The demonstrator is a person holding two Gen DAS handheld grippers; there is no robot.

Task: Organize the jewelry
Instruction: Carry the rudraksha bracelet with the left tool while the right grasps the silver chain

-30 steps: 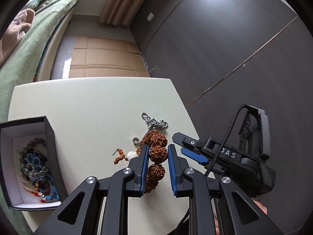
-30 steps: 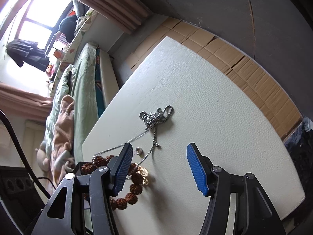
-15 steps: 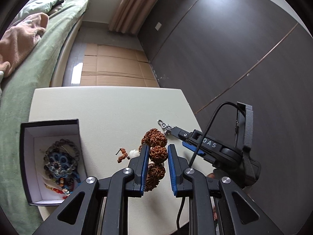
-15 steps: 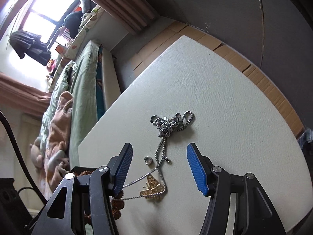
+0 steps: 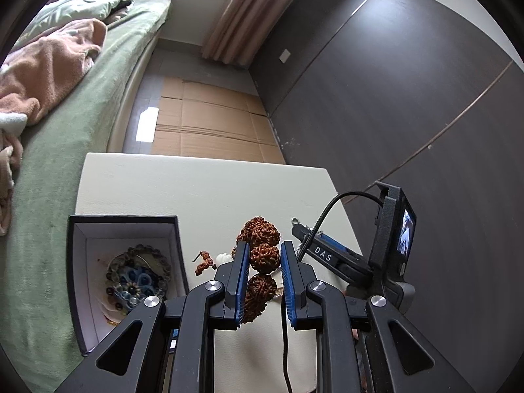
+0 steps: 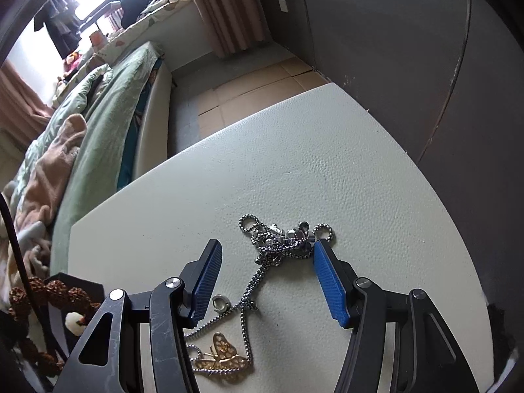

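left gripper [image 5: 262,271] tilted downward, jaws nearly closed; right gripper [image 6: 267,281] angled steeply down, jaws spread

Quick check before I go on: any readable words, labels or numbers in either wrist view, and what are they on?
"DAS": white letters on the black body of the right gripper, seen in the left wrist view.
The small screen on that gripper shows a picture only, too small to read.
Nothing readable in the right wrist view.

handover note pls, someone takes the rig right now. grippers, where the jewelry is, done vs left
Left gripper: shut on the brown bead bracelet, held above the table, beside the box.
Right gripper: open, empty, over the silver chain.
Done: blue beaded pieces already in the box.
Left: box the bracelet, then chain, gold butterfly pendant, small ring.
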